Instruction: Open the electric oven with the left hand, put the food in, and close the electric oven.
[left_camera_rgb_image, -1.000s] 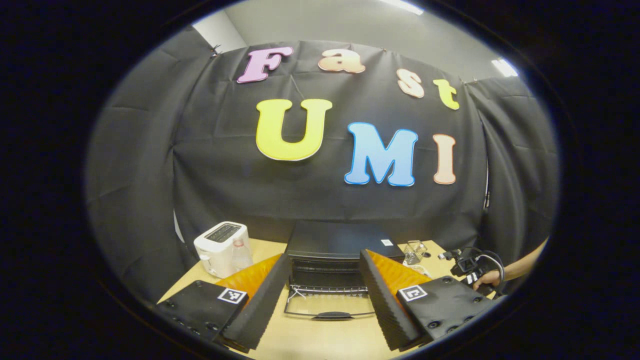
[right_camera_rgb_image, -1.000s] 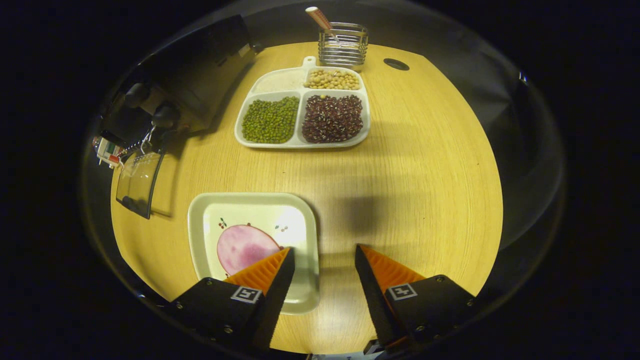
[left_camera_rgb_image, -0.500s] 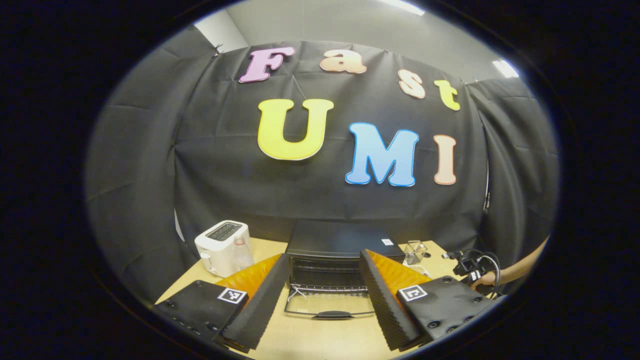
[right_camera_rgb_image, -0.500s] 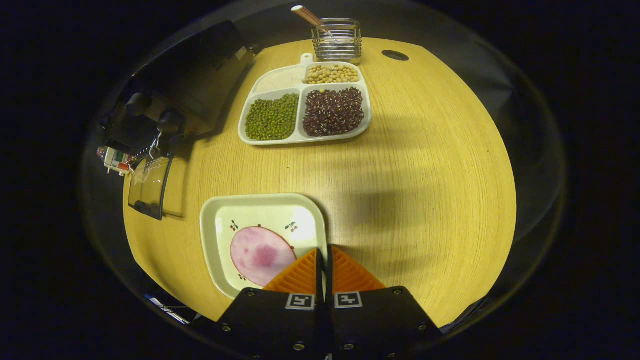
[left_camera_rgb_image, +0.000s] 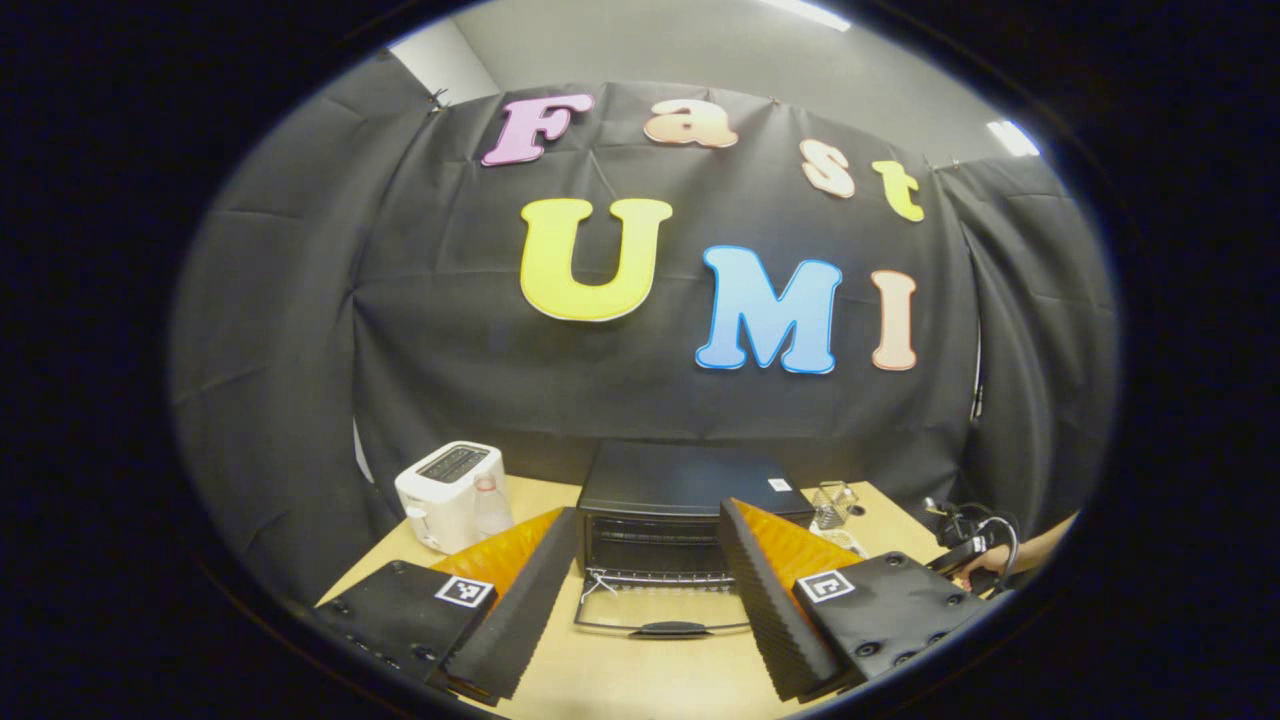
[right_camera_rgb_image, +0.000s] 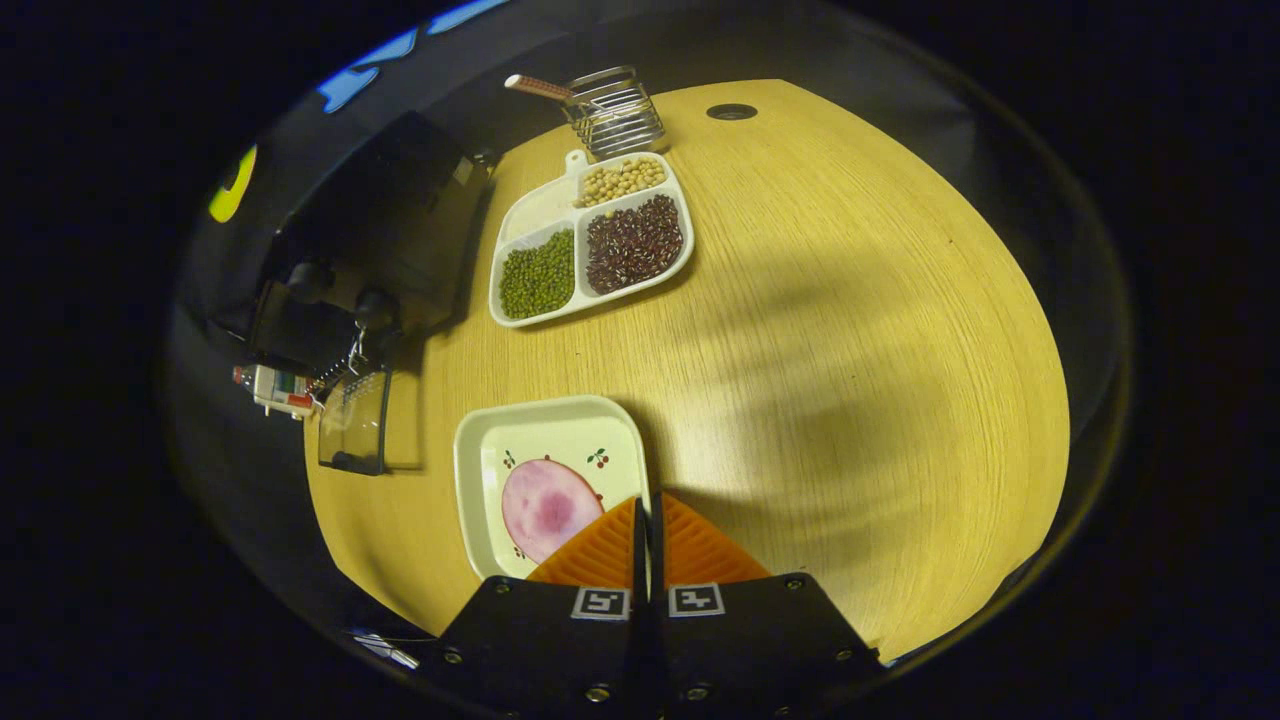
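Left gripper (left_camera_rgb_image: 648, 560) hangs above the near edge of the wooden table (left_camera_rgb_image: 640, 680), fingers wide apart w/ nothing between them, aimed straight at the electric oven (left_camera_rgb_image: 690, 500). Oven — black box at the back of the table, against the booth wall — stands w/ its glass door (left_camera_rgb_image: 660, 608) dropped flat toward the viewer, handle at the near edge, wire rack visible inside. White toaster (left_camera_rgb_image: 452, 492) sits to the oven's left, a small bottle just beside it. Wire holder (left_camera_rgb_image: 832, 502) stands to the oven's right. At far right a hand (left_camera_rgb_image: 985, 562) grips the other tool, cables looped over it.

Right gripper (right_camera_rgb_image: 645, 530) looks down on the table, orange fingers (right_camera_rgb_image: 600, 545) pressed together on the near right rim of the square plate (right_camera_rgb_image: 545, 420). Whether the plate is off the table or resting on it — cannot tell. On the plate lies the food, a round pink slice (right_camera_rgb_image: 548, 508), left of the fingertips, apart from them as far as can be seen. Oven and its open door (right_camera_rgb_image: 355, 430) lie to the left of the plate, a small tag on a chain hanging by the knobs. Farther back: a divided tray (right_camera_rgb_image: 590, 250) w/ green beans, dark red beans, pale beans and a white grain in separate compartments, then the wire holder (right_camera_rgb_image: 612, 108) w/ a stick-like utensil leaning out.
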